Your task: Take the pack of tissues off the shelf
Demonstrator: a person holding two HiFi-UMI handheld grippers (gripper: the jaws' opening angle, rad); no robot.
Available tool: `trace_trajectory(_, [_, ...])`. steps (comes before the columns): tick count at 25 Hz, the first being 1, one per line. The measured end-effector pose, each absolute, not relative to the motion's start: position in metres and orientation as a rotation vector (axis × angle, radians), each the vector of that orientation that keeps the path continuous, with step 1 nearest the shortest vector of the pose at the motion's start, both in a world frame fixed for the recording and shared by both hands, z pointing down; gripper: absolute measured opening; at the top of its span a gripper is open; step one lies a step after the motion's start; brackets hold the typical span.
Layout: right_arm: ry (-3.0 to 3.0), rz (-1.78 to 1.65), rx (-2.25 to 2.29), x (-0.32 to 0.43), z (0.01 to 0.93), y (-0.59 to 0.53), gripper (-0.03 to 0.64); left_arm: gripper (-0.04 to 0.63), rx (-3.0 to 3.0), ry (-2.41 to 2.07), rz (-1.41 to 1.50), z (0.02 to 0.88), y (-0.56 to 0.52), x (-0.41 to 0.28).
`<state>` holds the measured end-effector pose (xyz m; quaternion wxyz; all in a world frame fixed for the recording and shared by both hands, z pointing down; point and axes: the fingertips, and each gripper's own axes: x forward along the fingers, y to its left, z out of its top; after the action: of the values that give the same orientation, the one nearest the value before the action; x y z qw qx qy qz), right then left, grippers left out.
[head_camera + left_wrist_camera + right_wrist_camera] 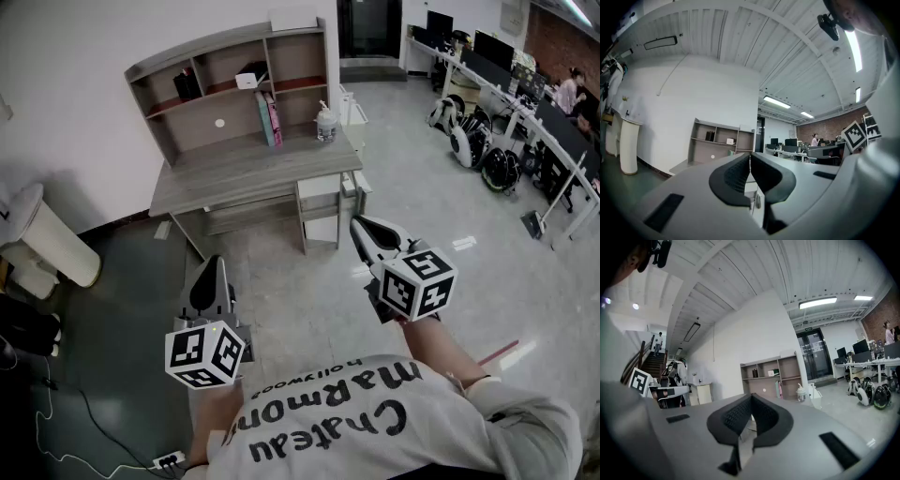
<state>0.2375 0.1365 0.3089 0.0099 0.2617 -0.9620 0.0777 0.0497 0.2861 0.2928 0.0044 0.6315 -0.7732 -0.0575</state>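
A small white pack of tissues (247, 81) sits in the middle compartment of the grey shelf unit (234, 42), which stands on a desk by the wall. It also shows far off in the left gripper view, pack (730, 141), and in the right gripper view, pack (774, 372). Both grippers are held well short of the desk, over the floor. My left gripper (214, 272) is shut and empty, its pads meeting (750, 158). My right gripper (361, 228) is shut too, with nothing between its pads (751, 403).
On the grey desk (248, 178) stand upright teal and pink books (269, 119) and a pump bottle (325, 124). A dark item (187, 85) fills the left shelf compartment. A white cylinder (49, 236) stands at left. Office desks with monitors (511, 80) and wheeled machines (478, 141) line the right.
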Motion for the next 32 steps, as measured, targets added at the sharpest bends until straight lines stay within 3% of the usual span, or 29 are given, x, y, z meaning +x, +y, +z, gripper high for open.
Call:
trace_trajectory(25, [-2.894, 0.358, 0.794, 0.190, 0.370, 0.164, 0.008, 0.020, 1.995, -2.319, -0.255, 0.326, 0.302, -0.001])
trace_trajectory(32, [-2.893, 0.344, 0.783, 0.166, 0.378, 0.124, 0.008, 0.020, 1.984, -2.291, -0.271, 0.341, 0.268, -0.021])
